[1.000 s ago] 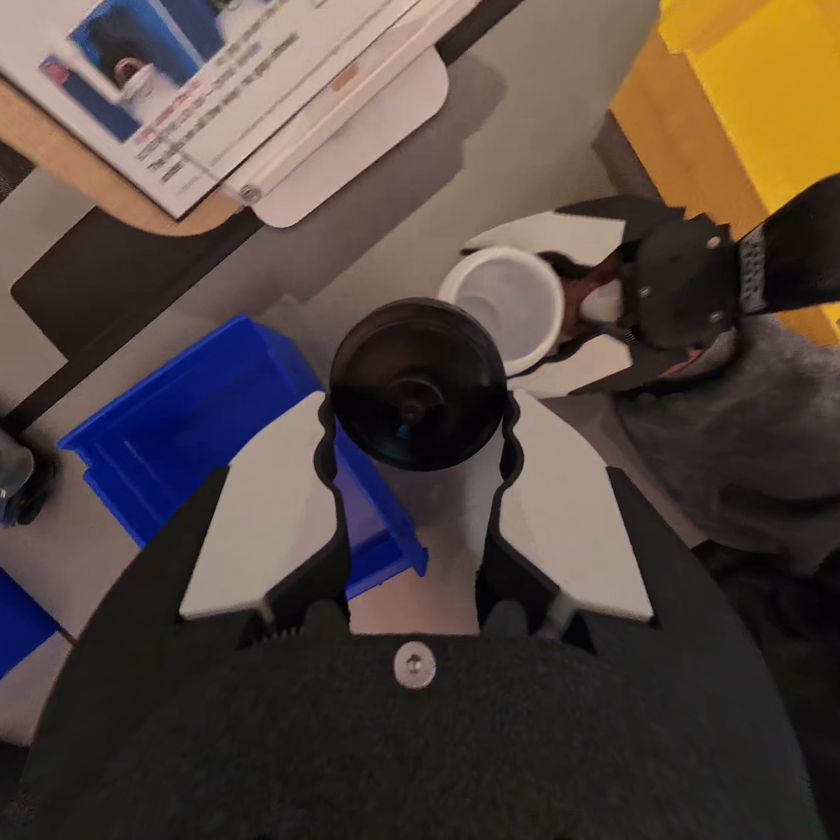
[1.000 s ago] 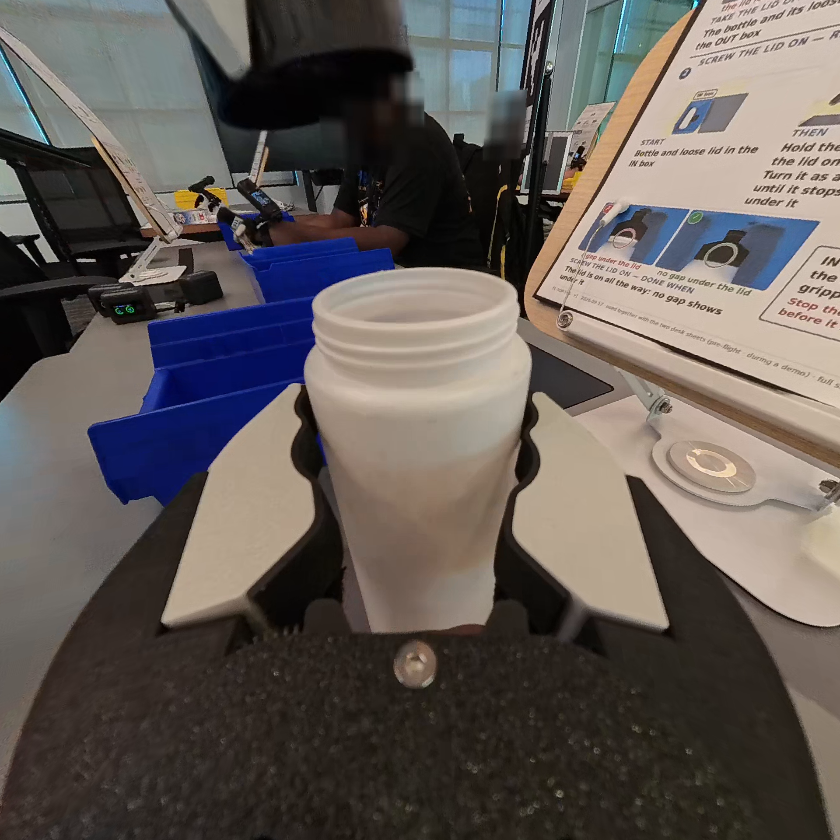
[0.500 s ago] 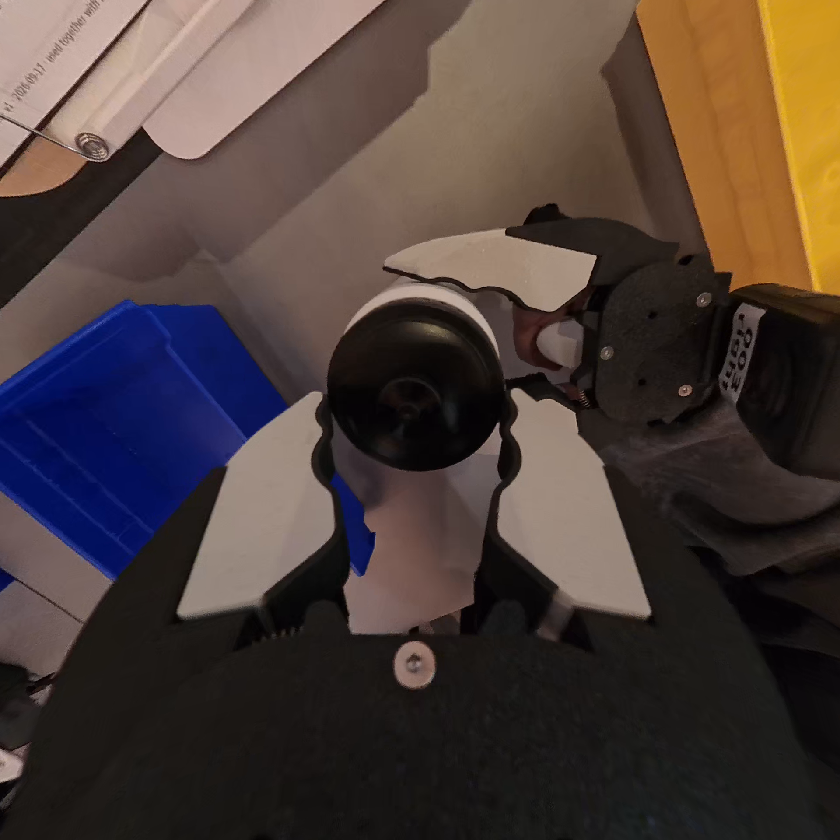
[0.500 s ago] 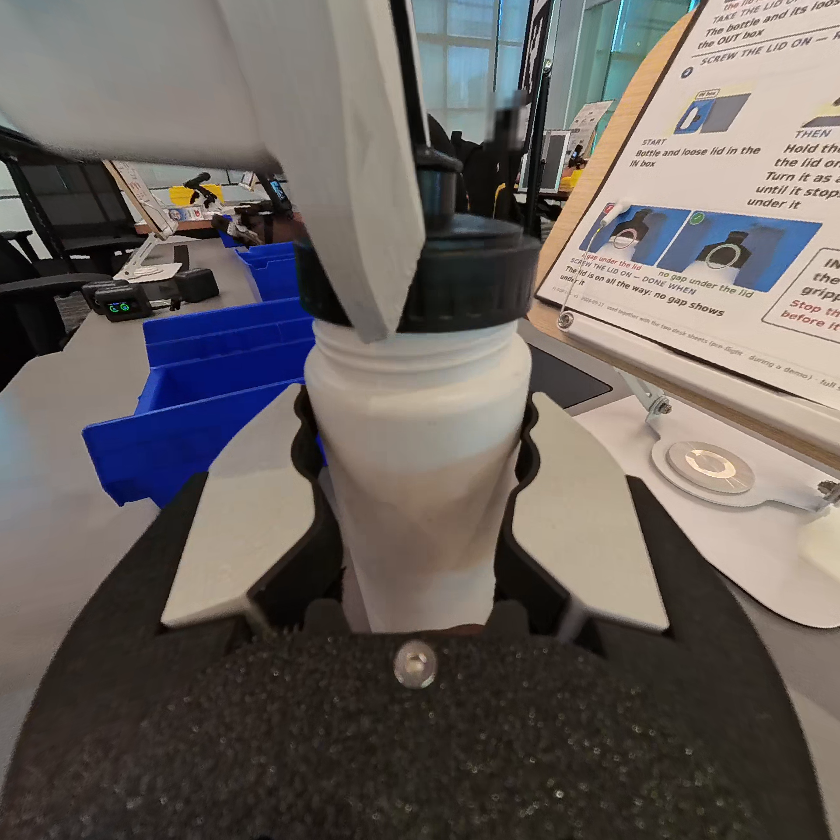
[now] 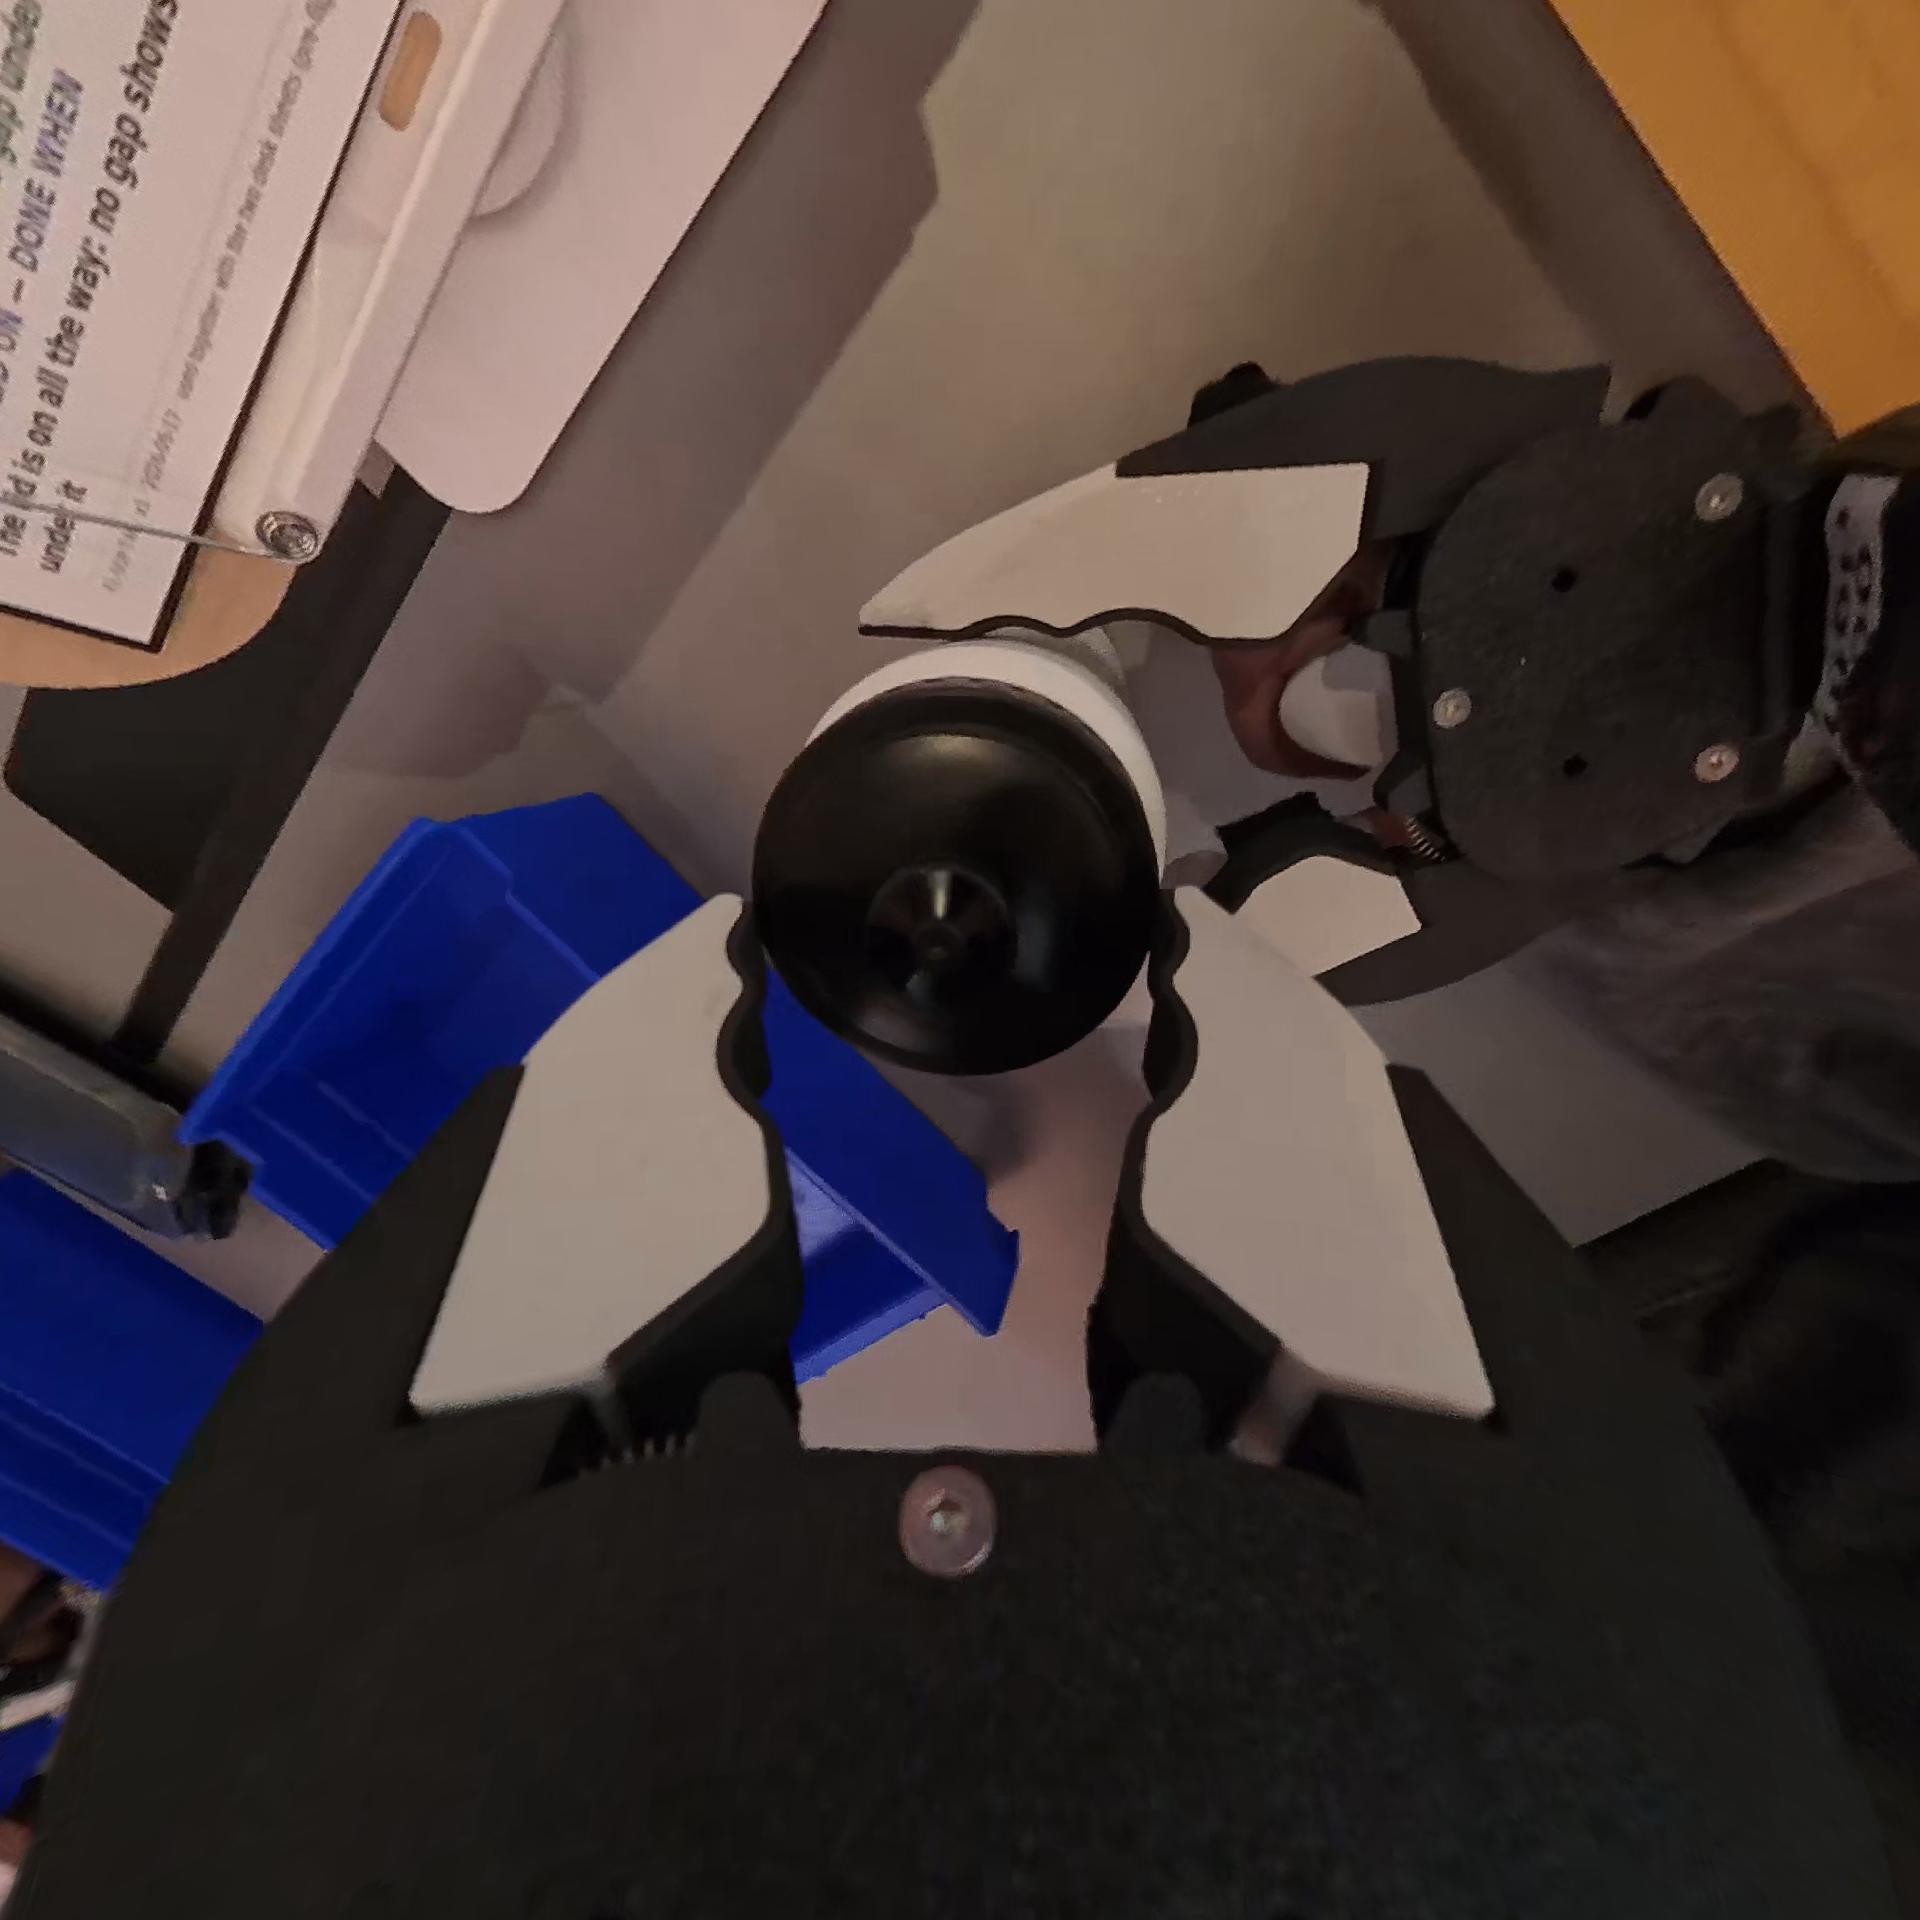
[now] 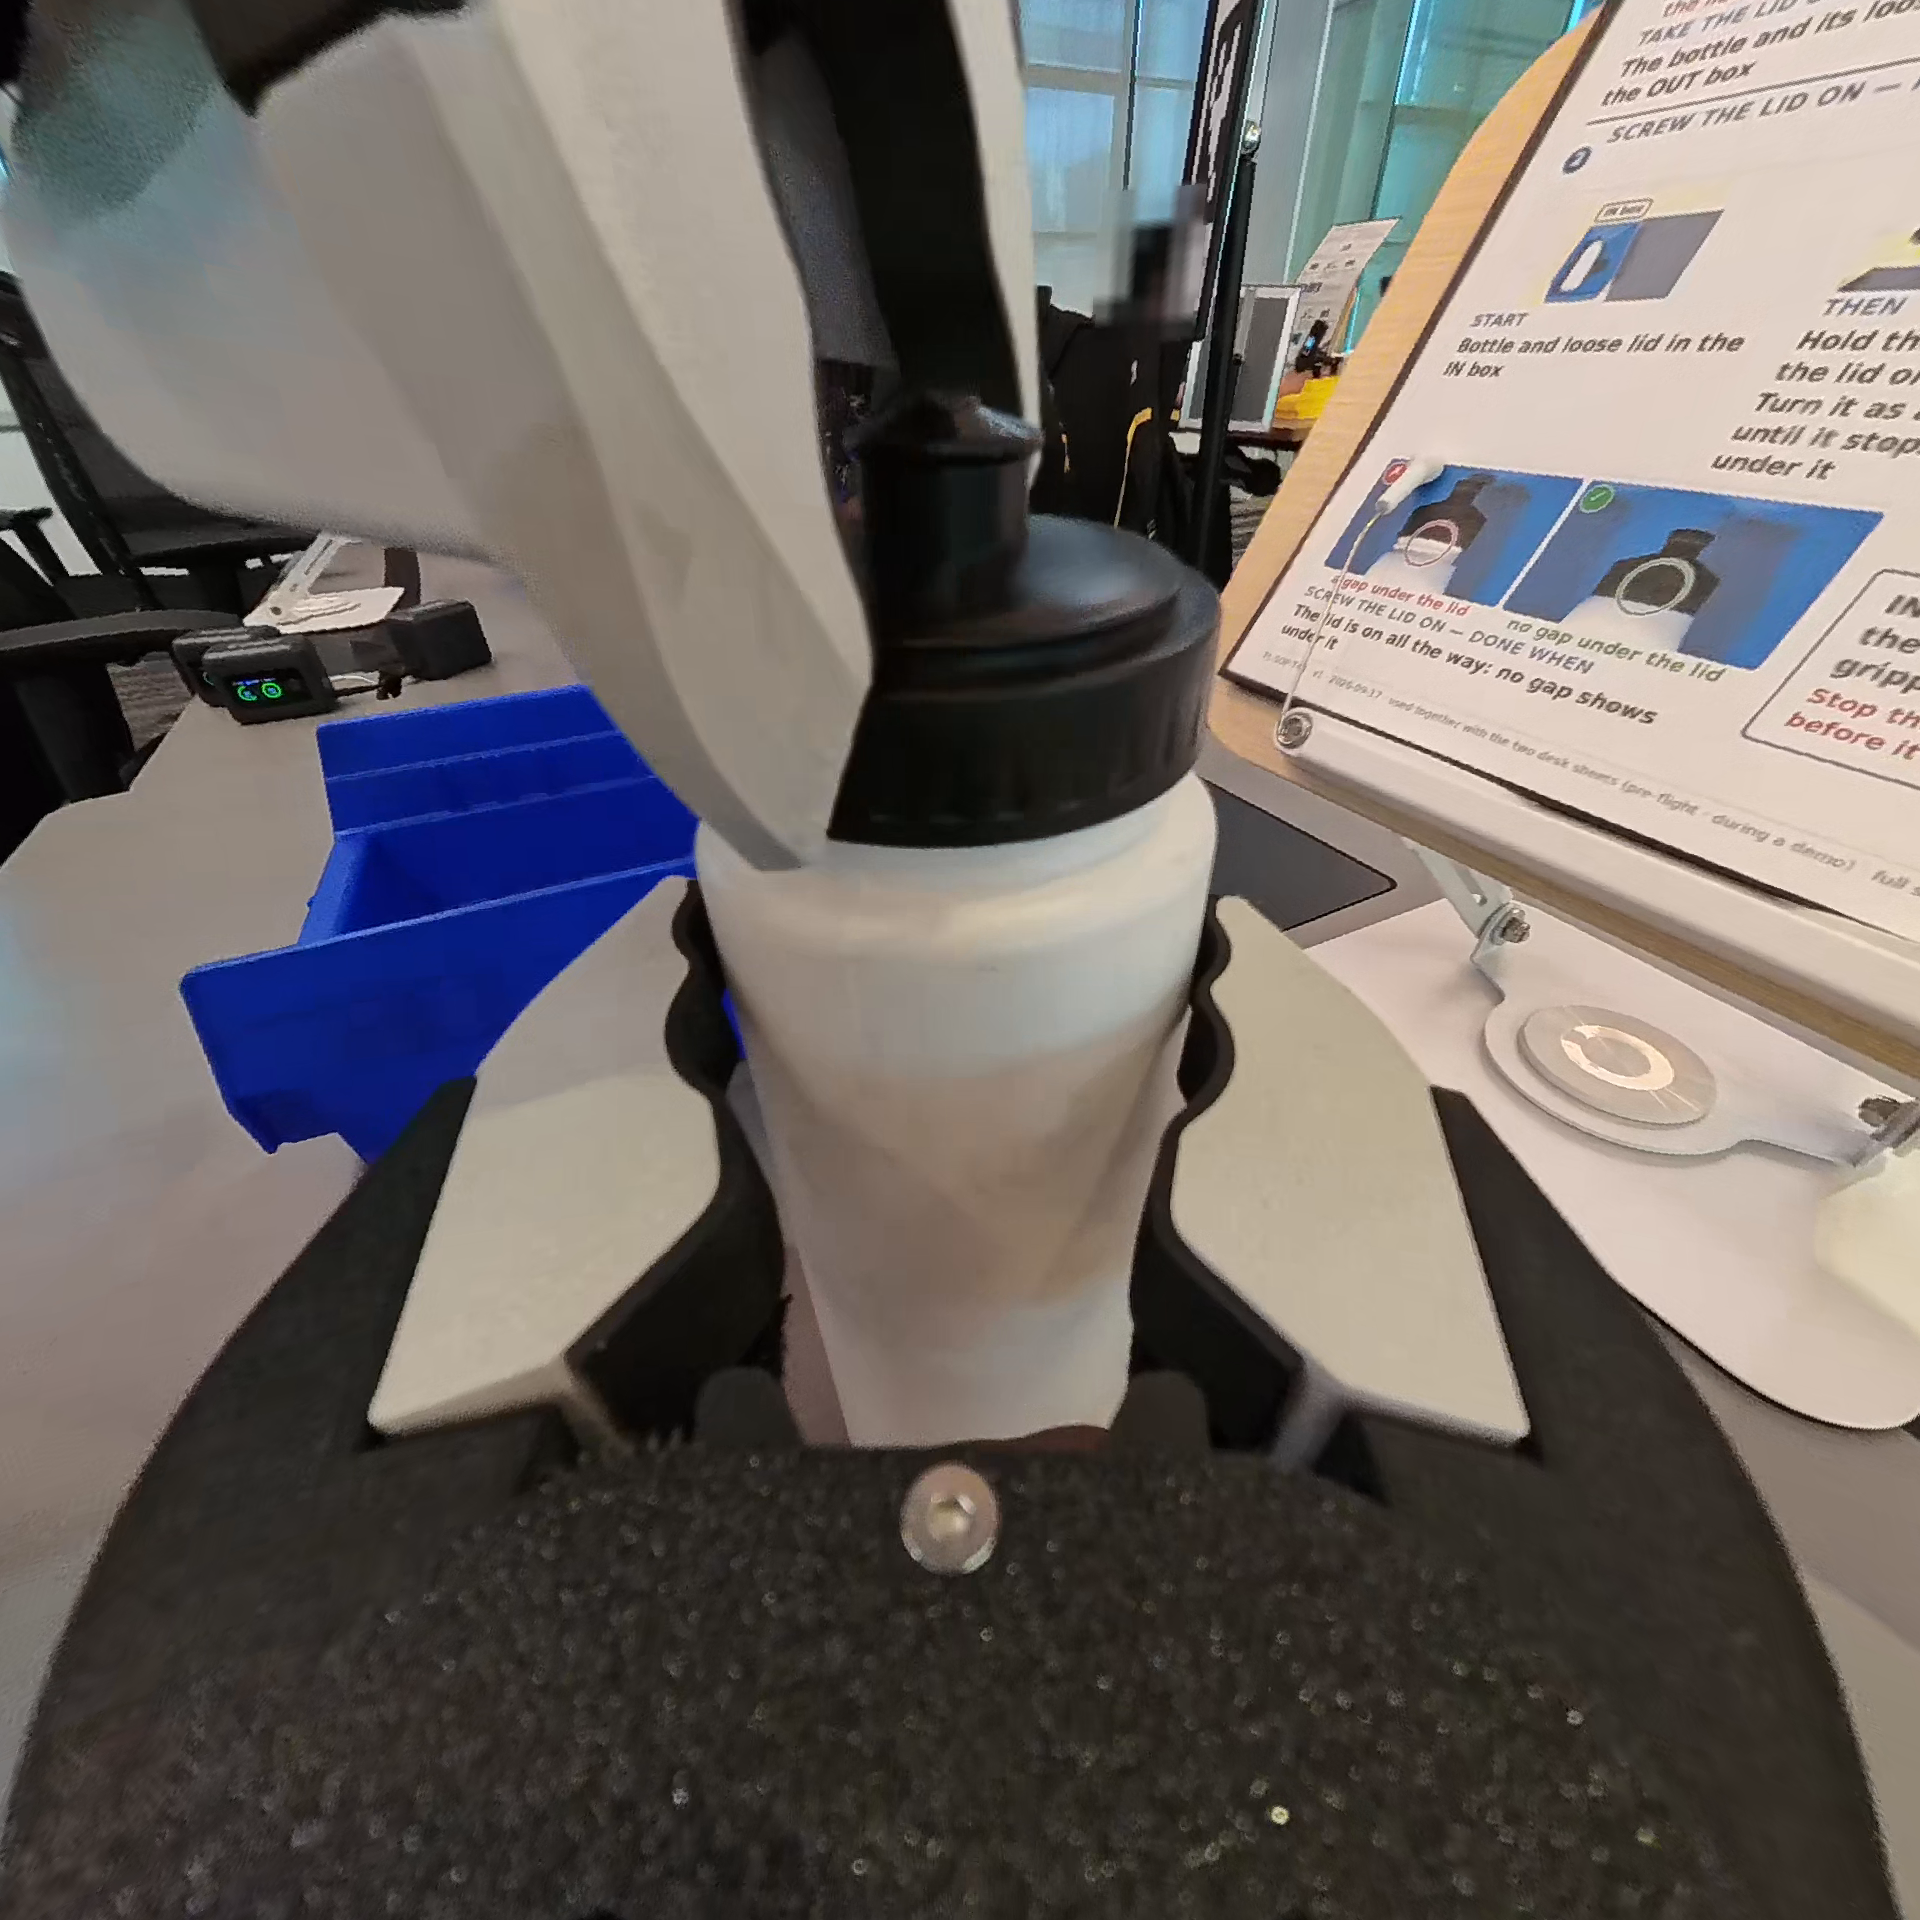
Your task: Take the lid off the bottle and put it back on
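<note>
Left gripper (image 5: 956, 914) pinches the lid (image 5: 954, 875) from above, seated on the bottle (image 6: 961, 1039); I see my right gripper (image 6: 951, 997) clamping the bottle's body below it.

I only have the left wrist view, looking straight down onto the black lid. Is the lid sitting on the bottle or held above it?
Observer: In the right wrist view, the lid sits on the bottle. On the side that shows, no neck thread appears under its rim.
Operator: Where does the other gripper hold the bottle?
Observer: The right gripper is shut around the bottle's body, below the shoulder, and the bottle stands upright.
Operator: How far down does the left gripper reach?
Observer: One of its fingers runs down past the lid's rim and overlaps the bottle's shoulder.
</note>
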The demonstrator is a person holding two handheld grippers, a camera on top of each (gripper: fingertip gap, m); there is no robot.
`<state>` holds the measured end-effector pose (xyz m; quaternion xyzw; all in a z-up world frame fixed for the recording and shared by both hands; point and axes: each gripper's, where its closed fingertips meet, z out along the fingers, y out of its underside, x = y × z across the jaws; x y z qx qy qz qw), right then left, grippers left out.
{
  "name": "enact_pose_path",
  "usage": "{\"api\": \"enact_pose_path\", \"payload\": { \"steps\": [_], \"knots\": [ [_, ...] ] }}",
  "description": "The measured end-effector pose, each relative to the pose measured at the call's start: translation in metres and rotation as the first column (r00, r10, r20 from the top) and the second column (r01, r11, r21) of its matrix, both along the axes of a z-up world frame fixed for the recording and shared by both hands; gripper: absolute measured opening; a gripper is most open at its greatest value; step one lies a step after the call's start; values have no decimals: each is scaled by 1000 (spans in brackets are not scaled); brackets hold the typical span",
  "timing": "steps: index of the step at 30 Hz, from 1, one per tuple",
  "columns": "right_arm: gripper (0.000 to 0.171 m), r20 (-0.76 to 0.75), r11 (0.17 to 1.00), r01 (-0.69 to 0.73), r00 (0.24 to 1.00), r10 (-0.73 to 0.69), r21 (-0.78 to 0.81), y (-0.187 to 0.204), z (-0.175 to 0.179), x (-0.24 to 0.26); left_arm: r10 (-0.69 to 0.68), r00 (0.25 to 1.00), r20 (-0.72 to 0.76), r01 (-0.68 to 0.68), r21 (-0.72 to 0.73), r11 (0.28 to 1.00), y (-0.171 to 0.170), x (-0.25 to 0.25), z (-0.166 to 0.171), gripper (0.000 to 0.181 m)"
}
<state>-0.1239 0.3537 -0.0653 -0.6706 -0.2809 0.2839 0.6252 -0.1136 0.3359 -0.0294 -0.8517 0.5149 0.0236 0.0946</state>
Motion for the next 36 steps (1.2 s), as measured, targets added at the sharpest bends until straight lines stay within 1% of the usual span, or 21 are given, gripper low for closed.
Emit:
{"api": "enact_pose_path", "payload": {
  "steps": [2,5,6,9,11,15,18,20,22,23,25,27,29,30,32,34,36],
  "knots": [
    [85,2,1000,2,1000,-2,1,0,0,-1,-82,997,-10,82,-8,997,0,-1,0,71],
    [85,6,1000,2,1000,-2,4,0,0,-1,-258,965,-38,258,-14,966,1,-3,0,71],
    [85,7,1000,4,1000,-4,3,0,0,-1,-321,945,-55,321,-13,947,2,-5,0,71],
    [85,0,1000,5,1000,-5,1,0,0,0,-512,851,-118,516,6,857,6,-11,-2,69],
    [85,-4,1000,6,1000,-6,-1,1,0,1,-572,810,-128,577,2,817,8,-11,-2,68],
    [85,-16,1000,11,1000,-11,-11,2,-1,4,-606,791,-85,609,12,793,10,-5,-1,68],
    [85,-15,1000,7,1000,-7,-7,2,-1,3,-557,830,-27,557,16,830,6,-6,-1,68],
    [85,-4,1000,9,1000,-9,-2,1,-1,1,-472,880,53,472,23,881,2,-4,2,71],
    [85,0,1000,15,1000,-15,-3,1,-1,1,-365,917,163,357,78,931,2,0,6,86],
    [85,-2,1000,16,1000,-16,-5,2,-1,1,-310,921,237,292,110,950,1,4,8,92],
    [85,-9,1000,17,1000,-17,-10,2,-1,3,-184,891,415,123,169,978,3,10,15,95],
    [85,-11,1000,18,1000,-18,-11,2,-1,3,-76,815,575,-53,204,978,7,10,19,93],
    [86,-4,1000,19,1000,-19,-8,2,-1,2,-45,733,678,-147,222,964,5,12,18,89],
    [86,0,1000,21,1000,-21,-5,2,-1,1,-47,709,704,-174,240,955,5,12,16,89],
    [86,8,1000,29,1000,-29,1,1,-1,-1,-54,697,715,-203,269,942,5,13,9,88],
    [86,16,999,32,999,-32,4,1,-1,-2,-66,715,696,-191,285,939,4,14,-1,87],
    [85,22,999,32,999,-32,1,1,-1,-3,-83,734,674,-204,336,920,10,12,-5,76]
  ]
}}
